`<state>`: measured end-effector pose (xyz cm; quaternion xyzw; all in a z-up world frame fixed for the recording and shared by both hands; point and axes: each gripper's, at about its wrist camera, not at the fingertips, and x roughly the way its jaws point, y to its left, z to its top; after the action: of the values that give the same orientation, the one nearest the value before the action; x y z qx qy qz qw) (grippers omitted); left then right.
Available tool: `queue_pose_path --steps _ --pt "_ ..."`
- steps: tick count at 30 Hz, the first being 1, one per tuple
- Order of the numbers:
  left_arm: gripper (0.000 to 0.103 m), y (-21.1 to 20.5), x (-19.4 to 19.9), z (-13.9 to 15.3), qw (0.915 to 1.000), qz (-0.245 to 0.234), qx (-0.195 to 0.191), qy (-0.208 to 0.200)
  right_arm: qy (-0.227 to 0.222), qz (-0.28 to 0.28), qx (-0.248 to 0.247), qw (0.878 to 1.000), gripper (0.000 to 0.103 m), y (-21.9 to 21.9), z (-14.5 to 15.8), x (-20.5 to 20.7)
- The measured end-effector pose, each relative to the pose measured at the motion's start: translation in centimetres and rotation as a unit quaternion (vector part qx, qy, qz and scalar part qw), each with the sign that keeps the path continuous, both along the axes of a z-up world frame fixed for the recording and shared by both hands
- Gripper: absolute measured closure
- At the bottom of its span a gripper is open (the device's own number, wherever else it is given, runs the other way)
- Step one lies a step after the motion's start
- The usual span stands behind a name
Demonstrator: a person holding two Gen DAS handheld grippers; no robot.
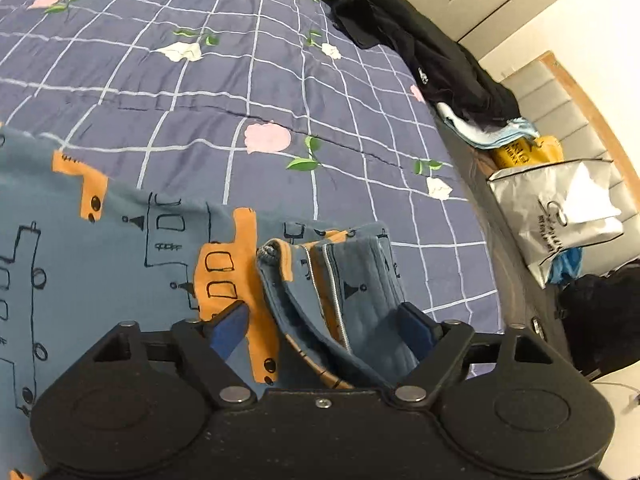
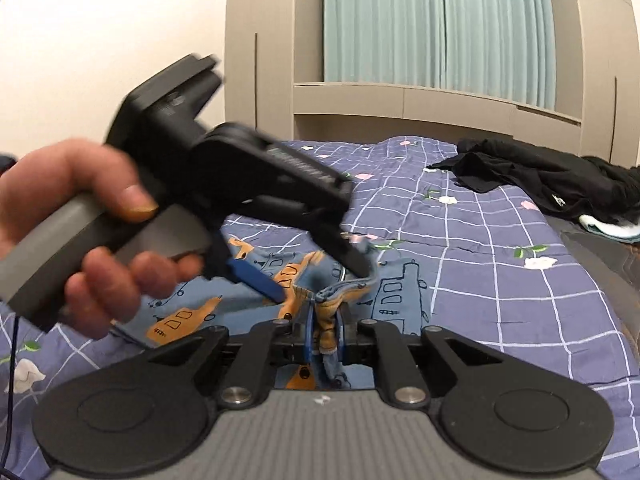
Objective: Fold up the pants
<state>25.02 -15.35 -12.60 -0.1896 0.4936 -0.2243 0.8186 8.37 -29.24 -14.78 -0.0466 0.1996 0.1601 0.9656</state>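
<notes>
The pants (image 1: 120, 248) are small, blue, with orange vehicle prints, and lie on the bed. In the left wrist view their bunched waistband (image 1: 340, 292) rises between the wide-apart blue pads of my left gripper (image 1: 324, 320), which is open. In the right wrist view my right gripper (image 2: 322, 340) is shut on a raised fold of the pants (image 2: 326, 320). The left gripper (image 2: 320, 280) shows there too, held by a hand, open around the same bunched edge just beyond my right fingertips.
The bed has a purple checked quilt (image 1: 200, 80) with flowers. Black clothing (image 1: 420, 48) and light blue fabric lie at its far right edge. A silver bag (image 1: 560, 208) and a yellow bag stand beside the bed. A wardrobe and curtain (image 2: 440, 24) stand beyond the bed.
</notes>
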Motion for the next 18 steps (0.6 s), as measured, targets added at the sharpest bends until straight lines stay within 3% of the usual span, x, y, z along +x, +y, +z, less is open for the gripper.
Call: queue_pose_path --steps 3,7,10,14,18 --pt "0.022 0.9 -0.3 0.6 0.9999 0.01 0.0 -0.011 -0.008 0.01 -0.013 1.0 0.09 0.8 0.1 -0.5" --pt "0.021 1.9 -0.3 0.3 0.9998 0.015 -0.01 0.007 -0.015 0.03 -0.043 0.999 0.09 1.9 -0.2 -0.5" --pt "0.021 1.2 -0.7 0.4 0.9998 -0.005 -0.018 0.006 -0.025 0.056 -0.106 0.993 0.09 3.7 -0.8 -0.6" --pt "0.018 0.1 -1.3 0.2 0.9997 -0.019 0.011 -0.003 -0.037 0.072 -0.149 0.986 0.09 5.2 -1.5 -0.9" --pt "0.019 0.5 -1.0 -0.4 0.9999 -0.01 0.001 0.008 -0.034 0.069 -0.135 0.988 0.09 5.1 -1.3 -1.0"
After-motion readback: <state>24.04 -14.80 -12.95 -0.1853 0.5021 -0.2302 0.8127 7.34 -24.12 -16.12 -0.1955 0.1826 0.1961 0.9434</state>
